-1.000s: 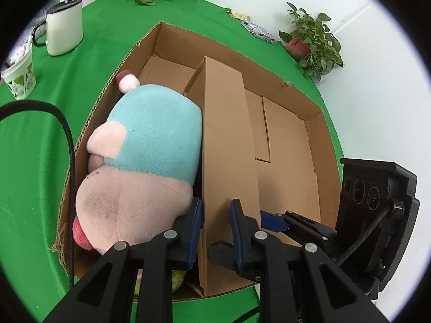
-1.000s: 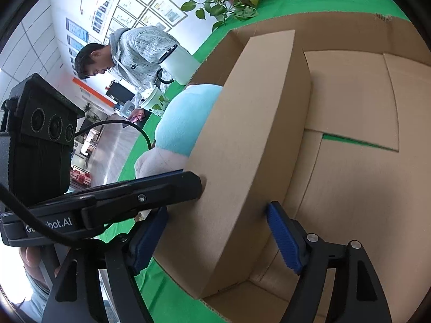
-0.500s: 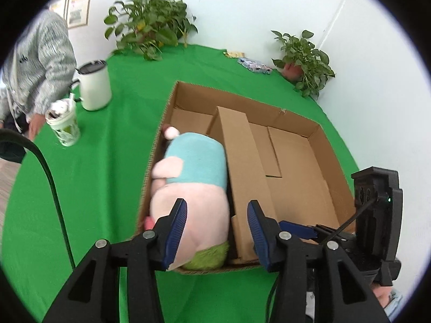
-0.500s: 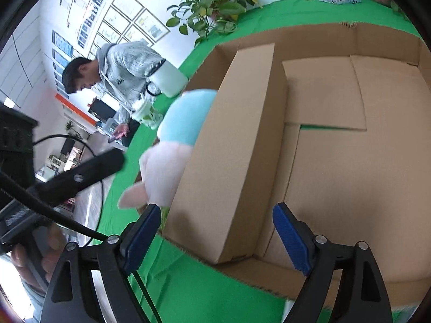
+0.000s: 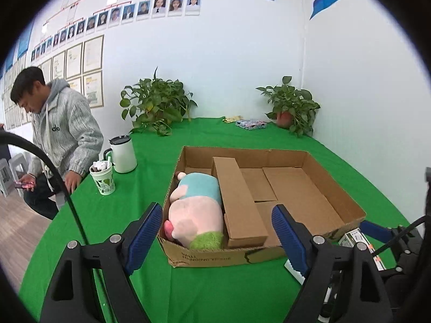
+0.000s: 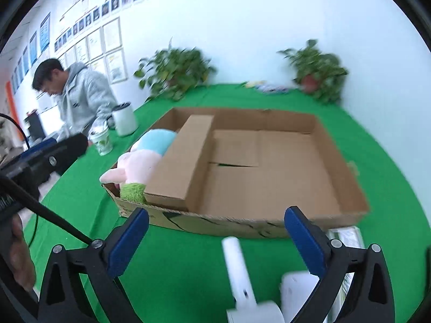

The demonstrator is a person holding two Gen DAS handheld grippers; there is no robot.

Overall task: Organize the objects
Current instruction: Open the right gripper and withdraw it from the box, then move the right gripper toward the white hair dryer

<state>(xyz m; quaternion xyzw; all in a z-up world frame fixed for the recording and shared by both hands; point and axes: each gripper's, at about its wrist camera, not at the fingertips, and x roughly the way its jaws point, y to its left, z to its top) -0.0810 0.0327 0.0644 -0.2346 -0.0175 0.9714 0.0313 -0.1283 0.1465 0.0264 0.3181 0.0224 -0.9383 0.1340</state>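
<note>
The left gripper hangs above the green tabletop in front of the cardboard box, its blue-padded fingers spread wide and holding nothing. The right gripper is likewise open and empty — below it lies a blurred white object. Inside the box, the plush toy lies along the left wall, touching the long inner carton beside it. A white mug and a paper cup stand well apart to the left.

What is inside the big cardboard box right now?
The cardboard box holds a plush toy along its left wall and a long narrow carton beside it. The rest shows bare flaps; anything beneath the toy or carton is hidden.
</note>
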